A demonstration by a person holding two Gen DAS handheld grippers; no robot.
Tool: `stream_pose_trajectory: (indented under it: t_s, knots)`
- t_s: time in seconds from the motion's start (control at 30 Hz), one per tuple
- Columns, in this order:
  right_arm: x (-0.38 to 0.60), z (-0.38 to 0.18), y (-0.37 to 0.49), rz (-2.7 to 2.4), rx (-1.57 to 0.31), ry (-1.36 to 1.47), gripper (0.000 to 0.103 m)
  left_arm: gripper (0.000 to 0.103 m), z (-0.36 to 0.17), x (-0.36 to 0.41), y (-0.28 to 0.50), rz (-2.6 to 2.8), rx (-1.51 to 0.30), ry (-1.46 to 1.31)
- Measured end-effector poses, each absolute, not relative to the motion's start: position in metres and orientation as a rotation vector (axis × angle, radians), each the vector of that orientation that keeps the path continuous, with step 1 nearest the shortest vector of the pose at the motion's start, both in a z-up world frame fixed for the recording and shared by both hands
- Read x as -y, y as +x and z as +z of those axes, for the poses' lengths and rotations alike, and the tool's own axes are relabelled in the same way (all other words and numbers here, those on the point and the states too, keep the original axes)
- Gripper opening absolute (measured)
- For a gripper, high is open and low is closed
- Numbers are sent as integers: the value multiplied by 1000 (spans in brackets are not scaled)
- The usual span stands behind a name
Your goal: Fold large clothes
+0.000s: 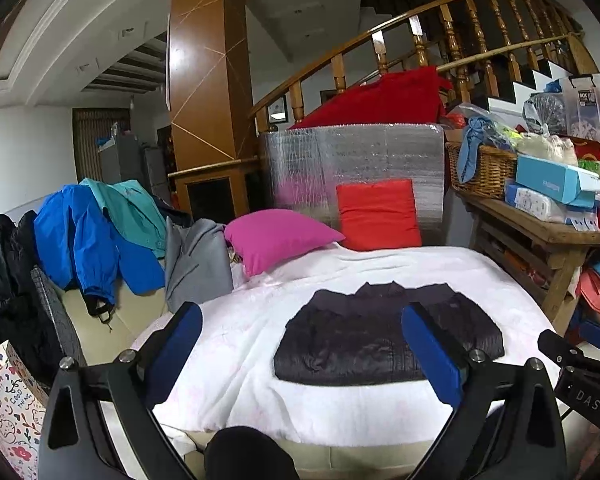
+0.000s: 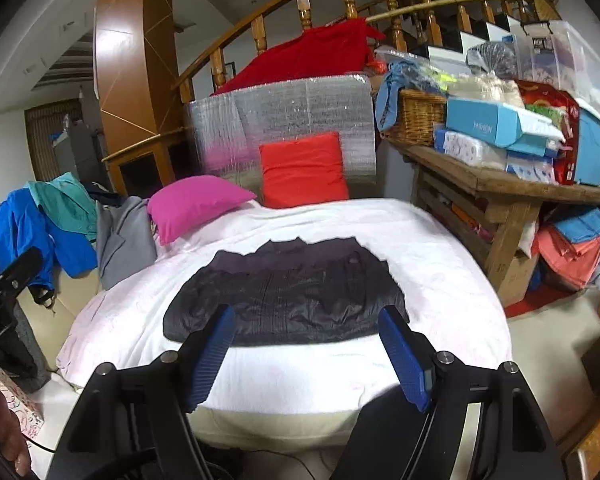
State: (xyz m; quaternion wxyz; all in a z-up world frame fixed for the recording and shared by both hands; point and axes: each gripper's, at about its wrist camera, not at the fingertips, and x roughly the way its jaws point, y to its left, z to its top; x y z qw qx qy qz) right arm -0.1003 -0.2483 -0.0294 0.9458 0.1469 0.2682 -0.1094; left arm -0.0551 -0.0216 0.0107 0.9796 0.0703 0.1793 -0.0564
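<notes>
Nearest, both claws hang above the front edge of the bed, holding nothing: the left gripper (image 1: 300, 356) has its 2 blue pads spread wide, and the right gripper (image 2: 306, 356) is likewise agape, its tips just short of the garment's hem. Beyond them, at 12 o'clock in both views, the dark quilted jacket (image 2: 288, 292) lies flat on the white blanket (image 2: 440, 280), collar away from the person, apparently with its sleeves tucked in so it forms a compact block. Farther on, a pink pillow (image 1: 276, 238) sits at 11 o'clock and a red cushion (image 1: 378, 214) at 12, with a heap of blue and teal coats (image 1: 96, 236) at 9.

The risk I judge: the slick padded fabric may slide out of a shallow pinch, or the pads may catch the blanket beneath and drag it, spoiling the fold.
</notes>
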Motion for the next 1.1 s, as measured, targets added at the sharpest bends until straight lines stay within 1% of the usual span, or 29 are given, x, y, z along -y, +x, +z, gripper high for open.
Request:
stream_pose_trajectory:
  t_s: [0.3, 1.1]
  knots:
    - [248, -30, -109, -224, -519, 296, 77, 100, 6, 19, -59, -97, -368, 143]
    - [240, -32, -103, -210, -533, 281, 77, 100, 4, 15, -57, -90, -374, 142]
